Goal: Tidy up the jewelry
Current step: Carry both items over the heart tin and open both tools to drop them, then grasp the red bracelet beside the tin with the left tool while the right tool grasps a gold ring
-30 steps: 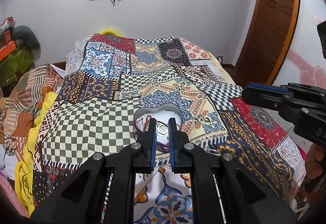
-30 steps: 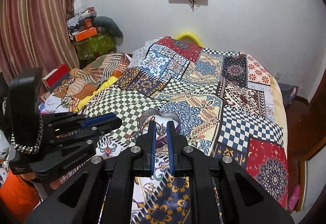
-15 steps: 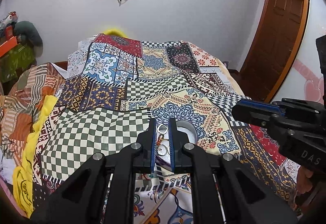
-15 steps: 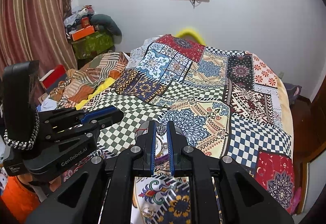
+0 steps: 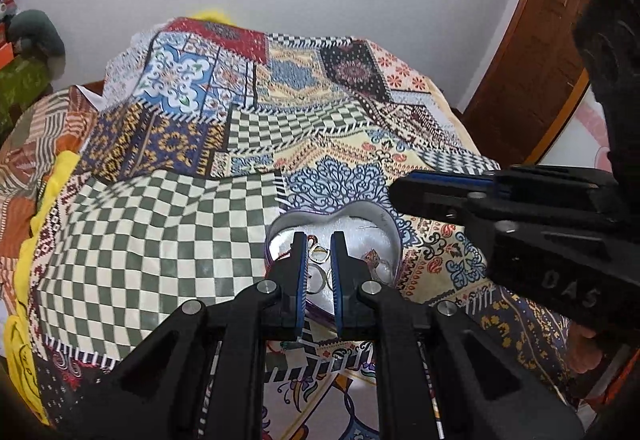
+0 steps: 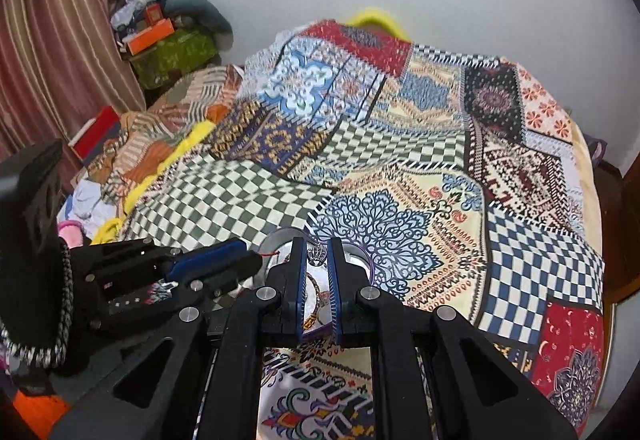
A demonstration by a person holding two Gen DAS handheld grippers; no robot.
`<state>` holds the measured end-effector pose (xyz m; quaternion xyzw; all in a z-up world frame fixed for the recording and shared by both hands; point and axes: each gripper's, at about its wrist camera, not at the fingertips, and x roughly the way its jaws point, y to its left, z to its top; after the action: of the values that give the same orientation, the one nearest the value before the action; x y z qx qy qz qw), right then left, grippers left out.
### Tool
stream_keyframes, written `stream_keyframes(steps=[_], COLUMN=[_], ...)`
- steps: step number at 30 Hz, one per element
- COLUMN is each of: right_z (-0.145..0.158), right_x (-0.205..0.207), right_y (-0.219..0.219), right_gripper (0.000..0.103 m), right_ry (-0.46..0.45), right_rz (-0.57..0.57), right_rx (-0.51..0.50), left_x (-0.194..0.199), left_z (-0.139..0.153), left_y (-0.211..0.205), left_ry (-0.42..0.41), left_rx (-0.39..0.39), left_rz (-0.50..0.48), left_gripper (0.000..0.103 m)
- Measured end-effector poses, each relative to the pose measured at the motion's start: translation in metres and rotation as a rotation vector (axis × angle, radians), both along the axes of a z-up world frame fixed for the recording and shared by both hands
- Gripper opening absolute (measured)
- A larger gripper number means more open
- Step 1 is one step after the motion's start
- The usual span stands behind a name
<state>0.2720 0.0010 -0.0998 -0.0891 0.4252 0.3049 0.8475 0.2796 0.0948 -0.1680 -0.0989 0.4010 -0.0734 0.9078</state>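
since a second ago both grippers were brought over the heart-shaped tin point(image 5: 340, 216); the left gripper point(image 5: 319, 242) is nearly closed, perhaps on a ring point(image 5: 319, 250), the right gripper point(image 6: 317, 246) is closed on a small pendant point(image 6: 316, 255), which is judged to be released next into the tin just below.

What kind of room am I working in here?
Most likely a bedroom in a home: a bed under a patchwork bedspread, a wooden door, and a striped curtain. The heart-shaped jewelry tin sits on the bedspread.
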Motion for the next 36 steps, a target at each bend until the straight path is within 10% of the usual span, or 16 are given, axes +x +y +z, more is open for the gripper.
stream_keyframes(steps=[23, 36], right_z=[-0.027, 0.013], right_x=[0.027, -0.019], right_y=[-0.001, -0.031], right_gripper=[0.018, 0.036], right_ry=[0.145, -0.011], right_rz=[-0.015, -0.022], right_rx=[-0.019, 0.001], left_x=[0.001, -0.032], left_z=[-0.005, 0.022], left_y=[-0.014, -0.007], left_ry=[0.032, -0.021], left_rx=[0.020, 0.069], left_rz=[-0.025, 0.008], left_gripper=[0.019, 0.025])
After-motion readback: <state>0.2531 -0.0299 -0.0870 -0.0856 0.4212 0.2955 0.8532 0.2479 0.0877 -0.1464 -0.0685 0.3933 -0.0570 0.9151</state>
